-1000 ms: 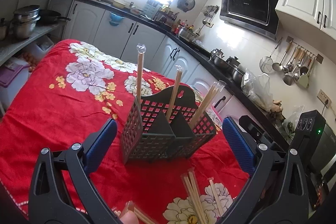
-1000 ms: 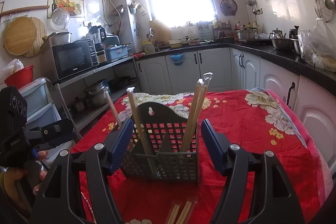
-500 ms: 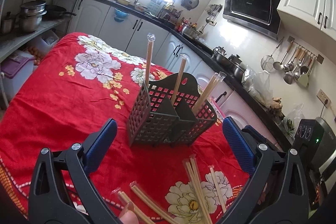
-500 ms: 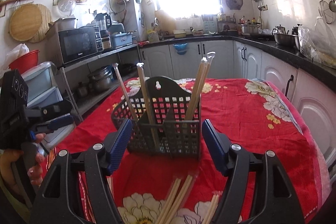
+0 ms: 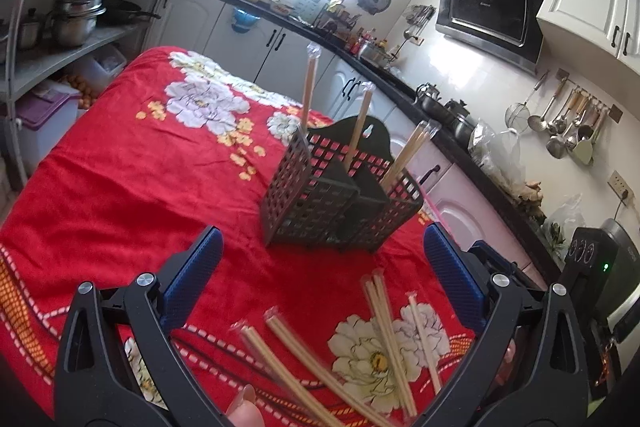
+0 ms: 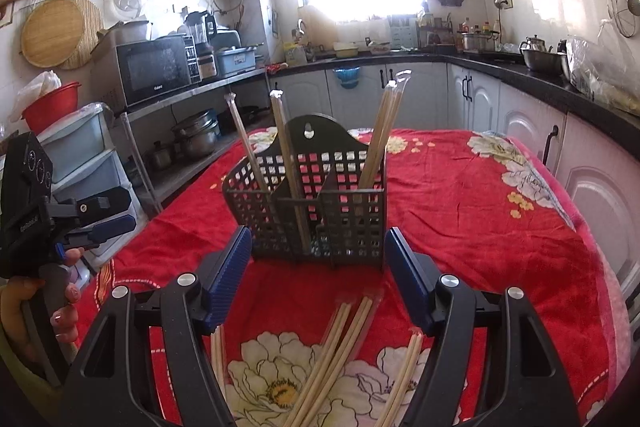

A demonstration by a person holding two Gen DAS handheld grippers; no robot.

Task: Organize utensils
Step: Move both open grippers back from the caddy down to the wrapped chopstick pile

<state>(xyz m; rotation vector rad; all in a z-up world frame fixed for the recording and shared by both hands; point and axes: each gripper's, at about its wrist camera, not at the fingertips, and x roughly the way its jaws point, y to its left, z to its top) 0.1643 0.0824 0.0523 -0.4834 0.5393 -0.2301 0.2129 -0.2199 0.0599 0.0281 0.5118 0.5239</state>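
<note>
Red cloth (image 5: 120, 187) is carrying loose chopsticks (image 6: 340, 347) before the caddy (image 6: 312, 203); both grippers, left (image 5: 320, 267) and right (image 6: 318, 267), are hovering with jaws apart, likely choosing a pair.

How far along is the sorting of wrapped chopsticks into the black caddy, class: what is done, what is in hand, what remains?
Done: wrapped chopstick packs stand upright in the black caddy, at least one in each of three sections.
In hand: nothing. The left gripper and right gripper are both open and empty.
Left: several packs lie on the red floral tablecloth in front of the caddy, including a bundle near the right gripper and two near the left.
</note>
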